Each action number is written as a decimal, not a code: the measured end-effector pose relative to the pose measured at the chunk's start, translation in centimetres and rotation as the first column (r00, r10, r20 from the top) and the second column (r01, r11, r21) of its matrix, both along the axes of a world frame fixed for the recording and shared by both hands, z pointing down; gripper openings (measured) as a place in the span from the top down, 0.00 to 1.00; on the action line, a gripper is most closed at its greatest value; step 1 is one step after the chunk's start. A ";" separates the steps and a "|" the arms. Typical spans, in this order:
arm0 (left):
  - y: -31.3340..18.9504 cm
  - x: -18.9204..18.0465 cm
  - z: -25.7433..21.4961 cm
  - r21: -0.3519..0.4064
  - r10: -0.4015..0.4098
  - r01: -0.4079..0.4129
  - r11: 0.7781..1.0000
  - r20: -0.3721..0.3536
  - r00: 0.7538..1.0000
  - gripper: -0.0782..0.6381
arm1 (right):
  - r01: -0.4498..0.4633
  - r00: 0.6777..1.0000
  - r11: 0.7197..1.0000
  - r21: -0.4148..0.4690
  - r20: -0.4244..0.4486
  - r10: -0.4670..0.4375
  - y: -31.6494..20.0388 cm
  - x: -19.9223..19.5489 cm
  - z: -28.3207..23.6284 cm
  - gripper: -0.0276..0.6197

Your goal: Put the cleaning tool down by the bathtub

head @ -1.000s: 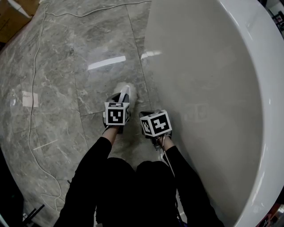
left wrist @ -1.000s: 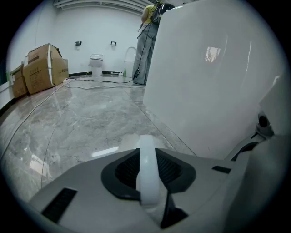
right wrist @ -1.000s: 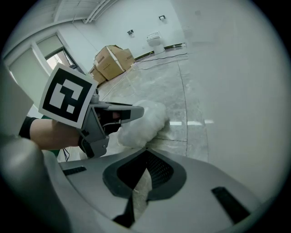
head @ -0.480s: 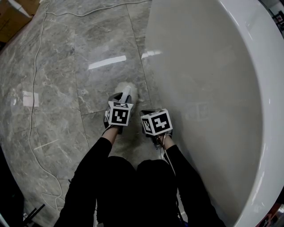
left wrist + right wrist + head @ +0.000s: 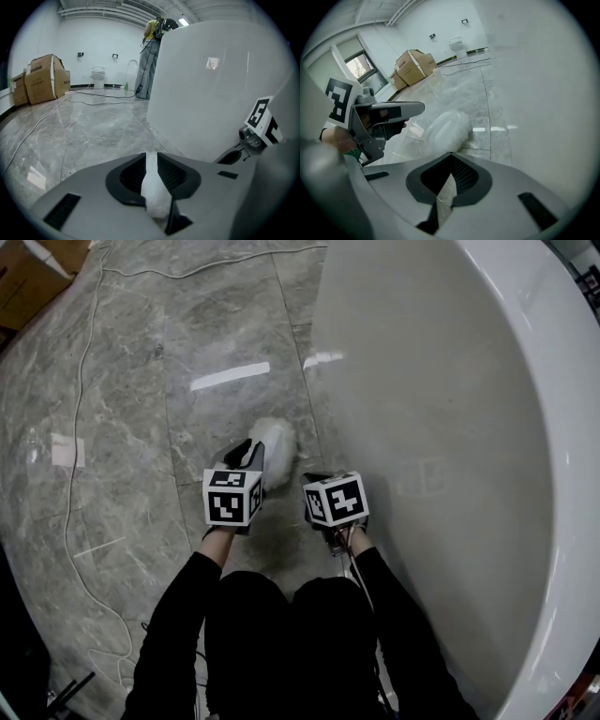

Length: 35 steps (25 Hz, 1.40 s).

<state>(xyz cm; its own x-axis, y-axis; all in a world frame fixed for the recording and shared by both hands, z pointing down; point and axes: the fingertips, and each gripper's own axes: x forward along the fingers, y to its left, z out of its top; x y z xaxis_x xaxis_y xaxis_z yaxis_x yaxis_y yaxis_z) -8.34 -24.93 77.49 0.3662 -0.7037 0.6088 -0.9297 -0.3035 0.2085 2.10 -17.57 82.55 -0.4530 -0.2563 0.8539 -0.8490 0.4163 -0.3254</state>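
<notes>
The white bathtub (image 5: 450, 427) fills the right of the head view, and its outer wall (image 5: 211, 93) stands just right of both grippers. The cleaning tool (image 5: 275, 448) is a white brush with a fluffy head, low over the grey marble floor beside the tub. Its white handle (image 5: 152, 187) lies between the jaws of my left gripper (image 5: 251, 451), which have just been closing and now press on it. In the right gripper view the brush head (image 5: 445, 126) shows ahead of the left jaws; whether it touches the floor I cannot tell. My right gripper (image 5: 450, 159) is shut and holds nothing, close to the tub wall.
A thin cable (image 5: 70, 474) snakes over the floor at the left, past a pale paper patch (image 5: 61, 450). Cardboard boxes (image 5: 44, 77) and a toilet (image 5: 98, 75) stand by the far wall. A person in grey (image 5: 152, 47) stands behind the tub.
My left gripper has risen and drawn back toward me and to the left, with the brush handle between its jaws; more of the brush head shows. The right gripper has stayed put.
</notes>
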 end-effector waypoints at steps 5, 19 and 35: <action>0.3 -0.9 -1.5 0.032 -0.013 0.013 0.999 -0.011 1.000 0.86 | -0.016 1.000 0.999 0.038 0.021 0.015 -0.9 -0.2 -1.6 0.96; 1.4 -2.2 -4.4 0.073 -0.004 0.008 0.997 -0.058 0.998 0.88 | -0.005 0.996 0.997 0.082 0.093 -0.003 -1.2 -0.5 -2.8 0.96; 2.4 -2.4 -3.4 0.019 -0.030 0.032 0.999 -0.089 0.996 0.88 | 0.073 0.997 0.992 0.102 0.031 -0.077 -0.7 -1.0 -2.8 0.96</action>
<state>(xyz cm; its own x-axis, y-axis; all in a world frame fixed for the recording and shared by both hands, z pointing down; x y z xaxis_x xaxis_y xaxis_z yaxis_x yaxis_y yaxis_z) -10.73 -22.53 74.06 0.3959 -0.7276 0.5602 -0.9169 -0.2798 0.2845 1.15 -18.29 79.71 -0.5030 -0.3040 0.8091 -0.8030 0.5105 -0.3075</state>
